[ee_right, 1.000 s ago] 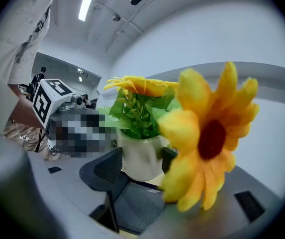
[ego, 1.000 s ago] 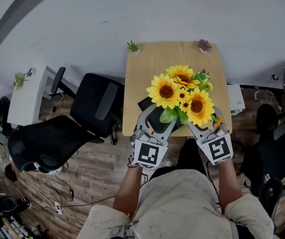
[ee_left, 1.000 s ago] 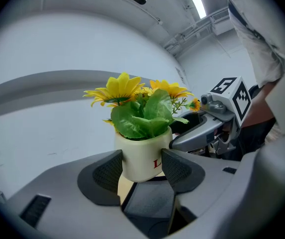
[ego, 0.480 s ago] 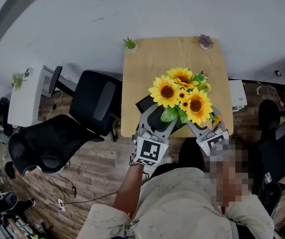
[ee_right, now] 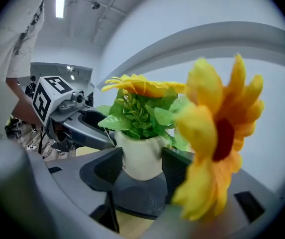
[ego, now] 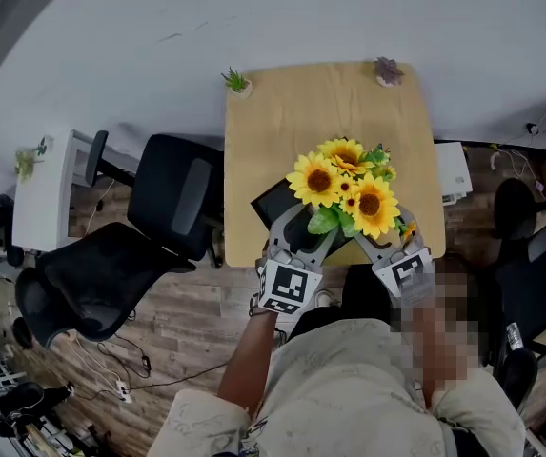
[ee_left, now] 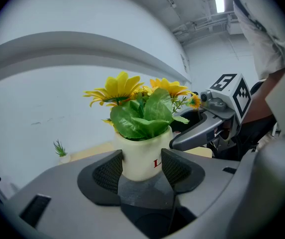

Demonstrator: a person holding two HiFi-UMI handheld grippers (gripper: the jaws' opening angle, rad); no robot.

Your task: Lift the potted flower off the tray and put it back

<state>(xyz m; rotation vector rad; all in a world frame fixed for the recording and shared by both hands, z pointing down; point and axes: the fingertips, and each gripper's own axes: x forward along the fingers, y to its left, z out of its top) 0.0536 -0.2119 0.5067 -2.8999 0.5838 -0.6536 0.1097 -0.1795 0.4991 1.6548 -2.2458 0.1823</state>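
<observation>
A potted flower with yellow sunflower heads hangs over a black tray near the front of a wooden table. Both grippers hold it from the near side. In the left gripper view my left gripper is shut on the white pot, with one pad on each side of it. My right gripper clamps the same pot from the other side. A big blurred sunflower blocks the right of that view. The pot's base and the tray below it are hidden.
Two small potted plants stand at the table's far corners. Black office chairs stand left of the table, with a white side table beyond them. A white box sits at the table's right.
Both grippers have sunk together with the potted flower held between them. The flowers now look smaller and closer to the tray and table.
</observation>
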